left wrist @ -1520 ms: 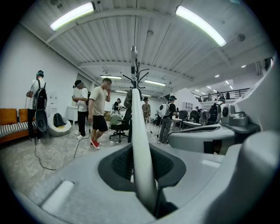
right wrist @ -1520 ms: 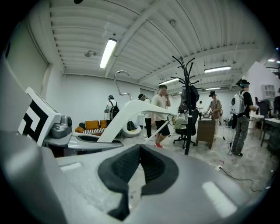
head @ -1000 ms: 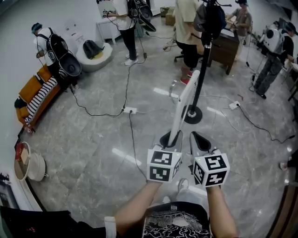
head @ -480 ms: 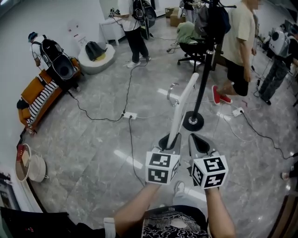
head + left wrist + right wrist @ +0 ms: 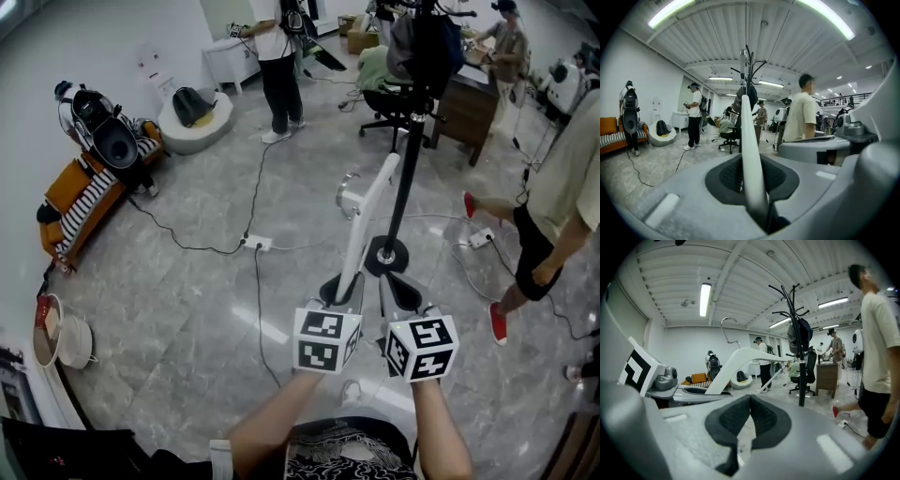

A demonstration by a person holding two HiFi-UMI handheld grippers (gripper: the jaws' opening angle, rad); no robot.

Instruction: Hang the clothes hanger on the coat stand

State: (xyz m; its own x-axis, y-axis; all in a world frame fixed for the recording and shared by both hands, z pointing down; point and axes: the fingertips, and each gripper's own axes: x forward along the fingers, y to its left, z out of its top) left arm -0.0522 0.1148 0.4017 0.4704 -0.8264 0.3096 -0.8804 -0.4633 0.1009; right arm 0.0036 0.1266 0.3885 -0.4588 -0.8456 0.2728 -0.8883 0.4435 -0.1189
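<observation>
A white clothes hanger (image 5: 367, 217) points forward and up, its metal hook (image 5: 347, 192) at the far left side. My left gripper (image 5: 341, 287) is shut on the hanger's lower arm; in the left gripper view the white bar (image 5: 750, 150) runs up between the pads (image 5: 729, 174). The black coat stand (image 5: 405, 159) rises just beyond, with its round base (image 5: 386, 255) close ahead of both grippers and dark garments (image 5: 427, 37) on its top. My right gripper (image 5: 403, 291) sits beside the left, shut with nothing in it. The right gripper view shows the hanger (image 5: 740, 357) left of the stand (image 5: 800, 357).
A person in red shoes (image 5: 553, 202) walks close by on the right. Cables and a power strip (image 5: 258, 244) lie on the floor to the left, another strip (image 5: 481, 238) to the right. An office chair (image 5: 389, 94), a desk (image 5: 469, 94) and other people stand behind the coat stand.
Both grippers and the hanger have come nearer the coat stand; its base is now just ahead of the jaws. The person in red shoes has walked from behind the stand to the right.
</observation>
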